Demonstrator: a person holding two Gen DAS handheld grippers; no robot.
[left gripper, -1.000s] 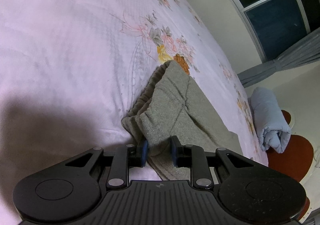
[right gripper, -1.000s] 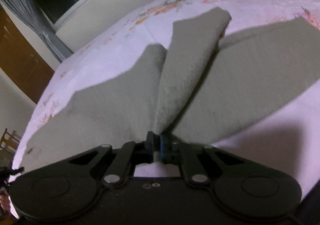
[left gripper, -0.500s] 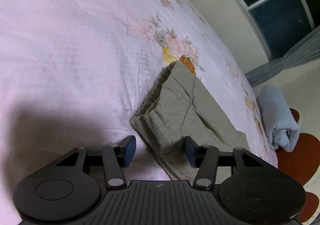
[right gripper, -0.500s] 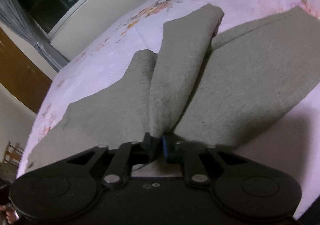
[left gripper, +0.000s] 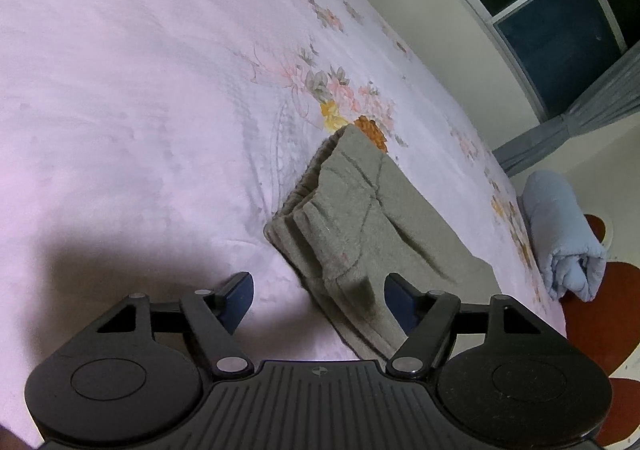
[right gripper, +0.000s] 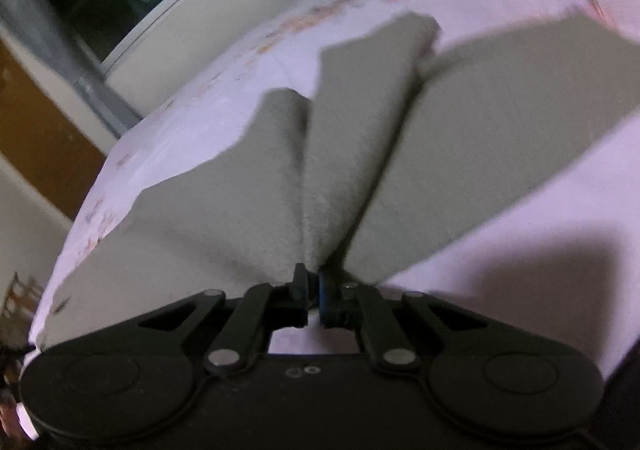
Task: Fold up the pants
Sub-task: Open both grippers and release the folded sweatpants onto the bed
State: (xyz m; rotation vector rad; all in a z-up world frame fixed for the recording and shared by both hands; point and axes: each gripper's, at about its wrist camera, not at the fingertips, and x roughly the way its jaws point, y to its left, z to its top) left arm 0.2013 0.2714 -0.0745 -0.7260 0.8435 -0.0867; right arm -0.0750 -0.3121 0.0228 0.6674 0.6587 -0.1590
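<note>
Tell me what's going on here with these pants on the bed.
A person with a handheld gripper in each hand is folding grey-green pants on a pink floral bedspread. The left gripper is open, its fingers either side of the waistband end, which lies bunched on the bed. The right gripper is shut on a ridge of the fabric, with cloth fanning out from the pinch. A rolled pale blue blanket sits past the bed's edge.

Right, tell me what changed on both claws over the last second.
The left claw opened wide and let go of the pants at the waistband, which now lies on the bed. The right claw stayed shut on the pants, their folds much as before.
</note>
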